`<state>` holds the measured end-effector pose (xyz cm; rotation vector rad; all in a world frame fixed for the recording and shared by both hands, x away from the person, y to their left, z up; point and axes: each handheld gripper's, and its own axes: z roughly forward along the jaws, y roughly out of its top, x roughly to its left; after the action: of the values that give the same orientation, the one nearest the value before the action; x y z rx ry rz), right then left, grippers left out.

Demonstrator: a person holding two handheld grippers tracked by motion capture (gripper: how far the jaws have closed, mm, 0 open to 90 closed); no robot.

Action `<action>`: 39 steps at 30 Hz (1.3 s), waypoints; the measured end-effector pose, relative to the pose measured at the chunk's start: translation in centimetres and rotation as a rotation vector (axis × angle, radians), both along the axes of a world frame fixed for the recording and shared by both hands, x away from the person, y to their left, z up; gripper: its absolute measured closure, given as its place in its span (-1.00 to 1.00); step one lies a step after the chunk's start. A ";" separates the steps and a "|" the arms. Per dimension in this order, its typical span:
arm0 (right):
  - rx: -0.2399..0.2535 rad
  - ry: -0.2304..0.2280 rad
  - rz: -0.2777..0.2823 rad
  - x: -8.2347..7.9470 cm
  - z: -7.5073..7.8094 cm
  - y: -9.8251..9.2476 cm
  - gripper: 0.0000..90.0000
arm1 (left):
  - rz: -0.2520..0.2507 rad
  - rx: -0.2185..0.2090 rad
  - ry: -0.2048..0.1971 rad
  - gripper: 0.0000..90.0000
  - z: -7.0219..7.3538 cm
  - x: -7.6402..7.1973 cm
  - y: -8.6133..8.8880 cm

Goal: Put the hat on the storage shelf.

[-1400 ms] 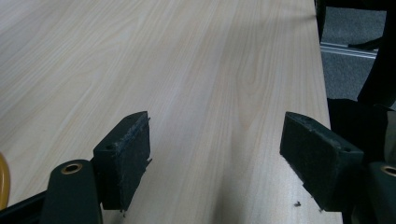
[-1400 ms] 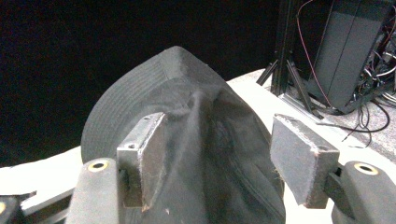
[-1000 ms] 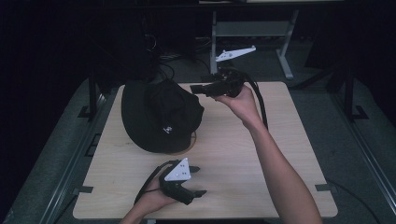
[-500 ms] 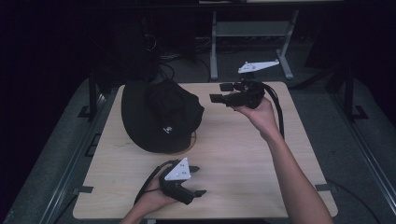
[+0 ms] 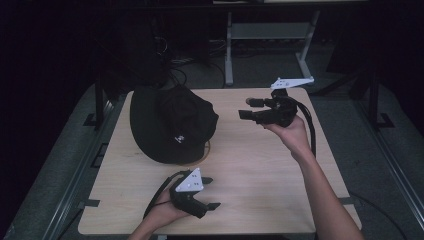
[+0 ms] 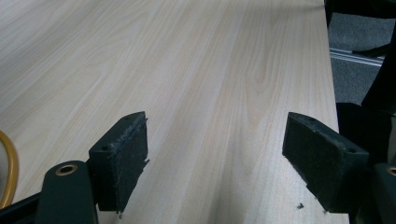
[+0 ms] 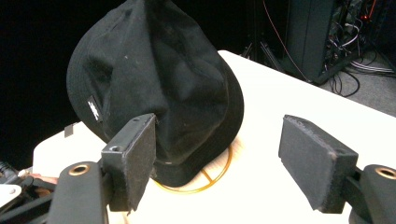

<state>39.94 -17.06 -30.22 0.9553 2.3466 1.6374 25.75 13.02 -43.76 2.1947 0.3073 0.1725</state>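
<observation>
The right gripper (image 5: pixel 247 108) has its jaws spread wide with nothing between them; they have just been opening further, and they point across the table (image 5: pixel 260 175) at the black bucket hat (image 5: pixel 172 122), well short of it. The left gripper (image 5: pixel 210 192) rests low near the table's near edge, jaws also released and empty over bare wood. This looks like the approach before a grasp: the next move calls for carrying the right jaws to the hat's crown or brim and closing on the cloth. The hat sits on the table's far left part, soft and creased, a small white label (image 7: pixel 94 110) on its side, lying over a thin yellow ring (image 7: pixel 212 179).
</observation>
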 end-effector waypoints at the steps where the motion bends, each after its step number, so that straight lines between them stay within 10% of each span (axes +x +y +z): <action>1: 0.001 0.001 -0.002 -0.2 -0.1 -0.3 -0.42 | 0.000 0.000 0.001 -0.52 0.0 0.0 0.0; 39: -0.009 0.061 -0.041 -4.1 -5.3 -5.4 -0.53 | 0.002 -0.010 0.025 -0.55 -0.2 0.3 -0.2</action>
<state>35.86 -22.43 -35.49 1.0590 2.3541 1.6030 26.04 12.85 -43.92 2.1881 0.3236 0.1437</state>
